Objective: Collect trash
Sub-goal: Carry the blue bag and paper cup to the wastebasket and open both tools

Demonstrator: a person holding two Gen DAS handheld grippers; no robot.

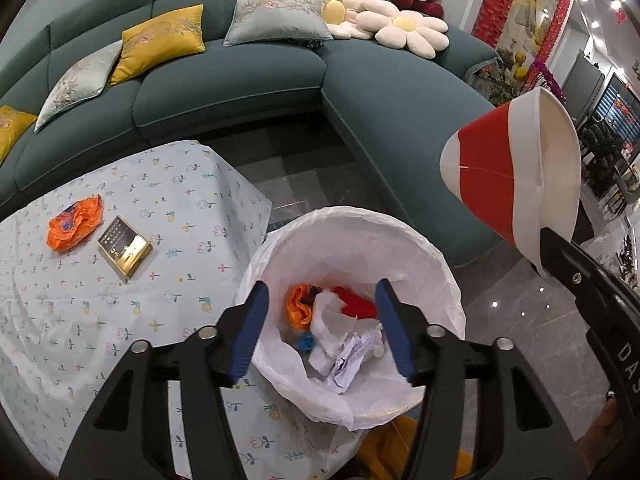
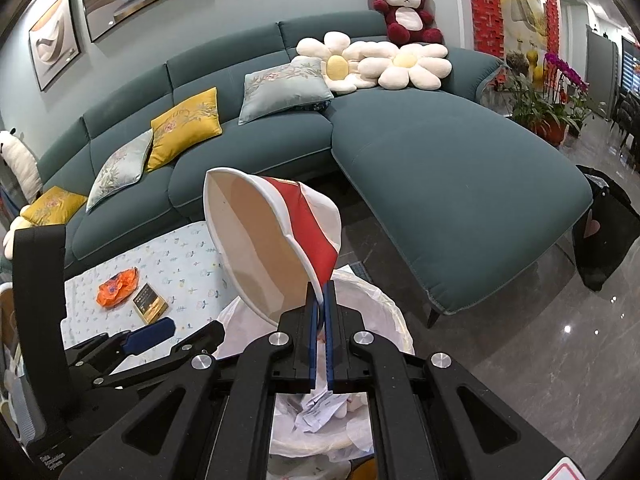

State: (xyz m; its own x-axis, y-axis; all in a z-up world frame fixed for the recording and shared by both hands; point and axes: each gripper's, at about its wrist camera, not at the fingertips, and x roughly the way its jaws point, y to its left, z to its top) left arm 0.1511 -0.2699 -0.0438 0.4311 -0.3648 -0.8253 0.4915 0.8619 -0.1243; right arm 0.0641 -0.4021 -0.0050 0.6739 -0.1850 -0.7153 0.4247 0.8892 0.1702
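My right gripper (image 2: 320,308) is shut on the rim of a red and white paper cup (image 2: 276,240), held tilted above the white-lined trash bin (image 2: 394,312). The cup also shows in the left wrist view (image 1: 516,172), up right of the bin (image 1: 436,264). My left gripper (image 1: 320,332) is open and empty over the bin, which holds crumpled paper (image 1: 352,356), an orange wrapper and red scraps. On the table (image 1: 80,320), an orange wrapper (image 1: 74,222) and a gold box (image 1: 125,246) lie to the left.
A teal sectional sofa (image 2: 440,160) with cushions, flower pillows and a plush bear stands behind the table and bin. Glossy grey floor (image 2: 560,340) lies to the right, with a black bag (image 2: 608,232) and potted plants beyond.
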